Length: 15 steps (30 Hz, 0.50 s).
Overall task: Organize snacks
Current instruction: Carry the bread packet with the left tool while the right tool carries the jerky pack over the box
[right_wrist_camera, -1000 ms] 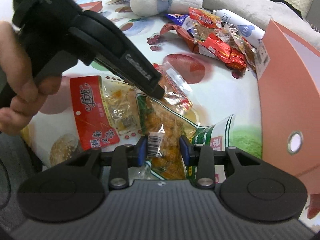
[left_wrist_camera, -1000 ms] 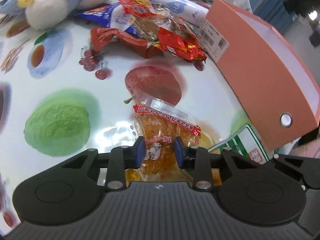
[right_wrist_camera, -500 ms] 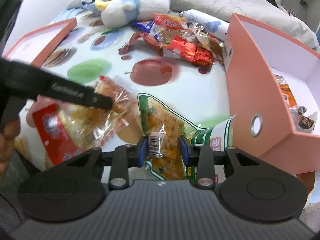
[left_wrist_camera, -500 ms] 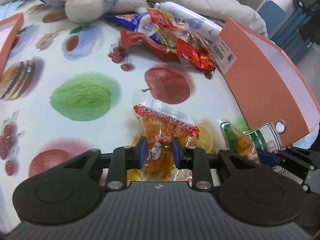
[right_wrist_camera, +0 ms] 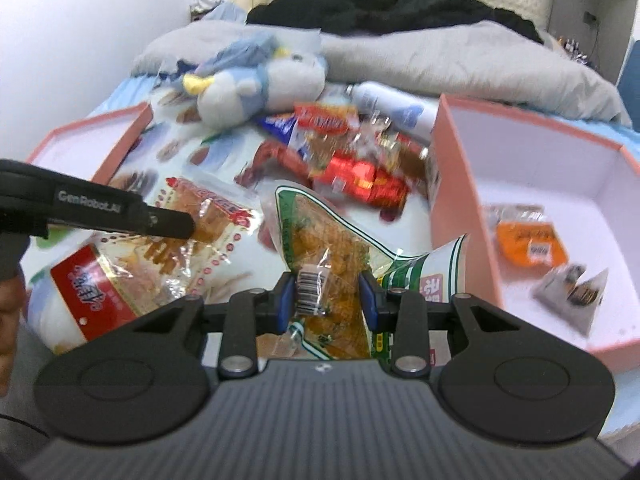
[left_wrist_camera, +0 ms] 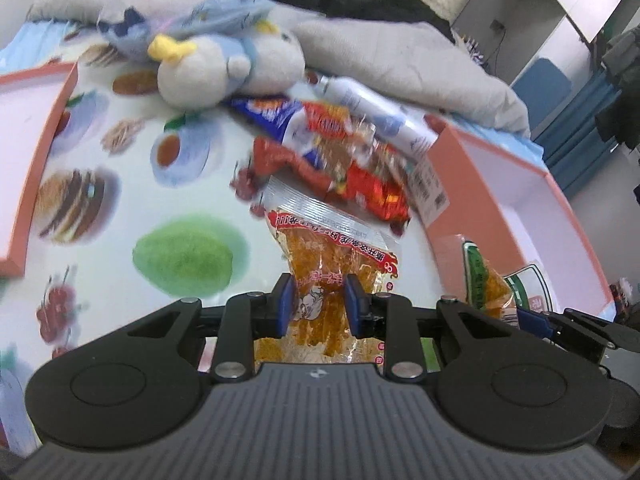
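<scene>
My left gripper (left_wrist_camera: 317, 295) is shut on a clear snack packet with a red printed band (left_wrist_camera: 324, 248) and holds it above the fruit-print cloth (left_wrist_camera: 120, 168). The same packet shows in the right wrist view (right_wrist_camera: 208, 216) under the left gripper's finger. My right gripper (right_wrist_camera: 326, 292) is shut on a green-and-white snack packet (right_wrist_camera: 320, 240), lifted beside the open pink box (right_wrist_camera: 452, 200); it also shows in the left wrist view (left_wrist_camera: 480, 276). A pile of snack packets (right_wrist_camera: 352, 168) lies on the cloth further back.
The pink box holds an orange packet (right_wrist_camera: 528, 240) and a small dark packet (right_wrist_camera: 572, 292). A pink lid (right_wrist_camera: 88, 148) lies at left. A plush toy (right_wrist_camera: 256, 84), a white bottle (right_wrist_camera: 392, 108) and grey bedding (right_wrist_camera: 460, 56) lie behind the pile.
Both grippers have risen with their packets off the cloth. The views now take in the inside of the pink box and the bedding behind.
</scene>
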Motion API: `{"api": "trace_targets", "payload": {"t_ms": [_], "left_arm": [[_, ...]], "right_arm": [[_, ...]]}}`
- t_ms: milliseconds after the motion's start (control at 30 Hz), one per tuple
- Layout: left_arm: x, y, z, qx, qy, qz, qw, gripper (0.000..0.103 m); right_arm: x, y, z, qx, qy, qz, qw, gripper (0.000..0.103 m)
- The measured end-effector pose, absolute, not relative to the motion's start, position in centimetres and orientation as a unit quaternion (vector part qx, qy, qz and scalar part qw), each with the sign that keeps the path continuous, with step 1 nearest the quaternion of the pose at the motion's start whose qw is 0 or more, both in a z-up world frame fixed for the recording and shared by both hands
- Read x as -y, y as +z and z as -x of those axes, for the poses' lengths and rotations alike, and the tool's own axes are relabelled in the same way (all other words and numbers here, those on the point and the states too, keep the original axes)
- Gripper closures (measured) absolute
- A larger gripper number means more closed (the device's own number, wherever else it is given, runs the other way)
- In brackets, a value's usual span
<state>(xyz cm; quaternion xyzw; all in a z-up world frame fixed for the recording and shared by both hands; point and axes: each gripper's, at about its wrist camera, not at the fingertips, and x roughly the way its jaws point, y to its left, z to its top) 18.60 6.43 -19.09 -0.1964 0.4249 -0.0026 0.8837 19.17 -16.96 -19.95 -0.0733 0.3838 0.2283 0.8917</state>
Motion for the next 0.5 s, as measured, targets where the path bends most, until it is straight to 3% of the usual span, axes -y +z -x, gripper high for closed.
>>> {"api": "trace_targets", "payload": {"t_ms": [500], "left_arm": [[-4.7,-9.9,-23.2,-0.351,-0.02,0.2,0.915,0.072]], "right_arm": [[19.1,-10.3,-22.7,-0.277,0.215,0.053,0.935,0.066]]}}
